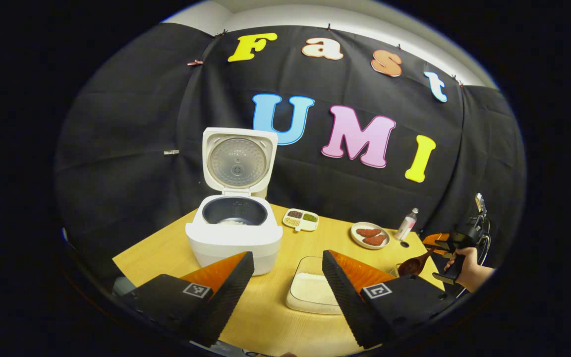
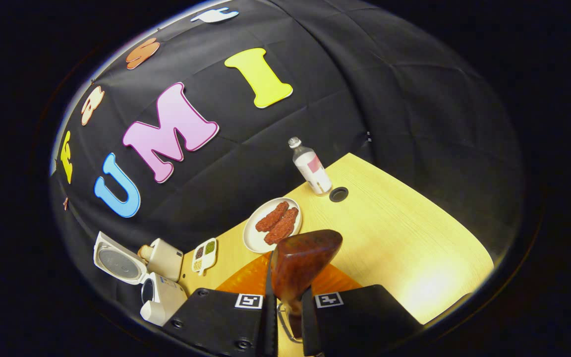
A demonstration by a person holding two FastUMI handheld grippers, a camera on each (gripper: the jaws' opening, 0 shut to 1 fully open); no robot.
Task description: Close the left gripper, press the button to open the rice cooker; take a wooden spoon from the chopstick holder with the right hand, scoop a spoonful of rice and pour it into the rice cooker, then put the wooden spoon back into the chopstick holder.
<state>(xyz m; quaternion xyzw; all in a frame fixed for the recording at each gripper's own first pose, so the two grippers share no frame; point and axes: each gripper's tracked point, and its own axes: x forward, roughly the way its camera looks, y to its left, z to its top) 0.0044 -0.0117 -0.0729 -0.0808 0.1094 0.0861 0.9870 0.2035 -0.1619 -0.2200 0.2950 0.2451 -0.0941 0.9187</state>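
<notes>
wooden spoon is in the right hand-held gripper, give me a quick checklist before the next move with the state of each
1. Rice cooker lid up: ok, it stands open and the inner pot shows.
2. Wooden spoon gripped: ok, the right hand-held gripper has both fingers pressed on its handle.
3. Spoon bowl loaded: cannot tell, the right gripper view shows its rounded back; some rice already lies in the pot.
4. Rice container reachable: ok, it sits uncovered on the table beside the cooker.
5. Left hand-held gripper out of the way: ok, open, holding nothing, short of the cooker.
6. Plate and bottle near the spoon: ok, both upright and apart.
</notes>
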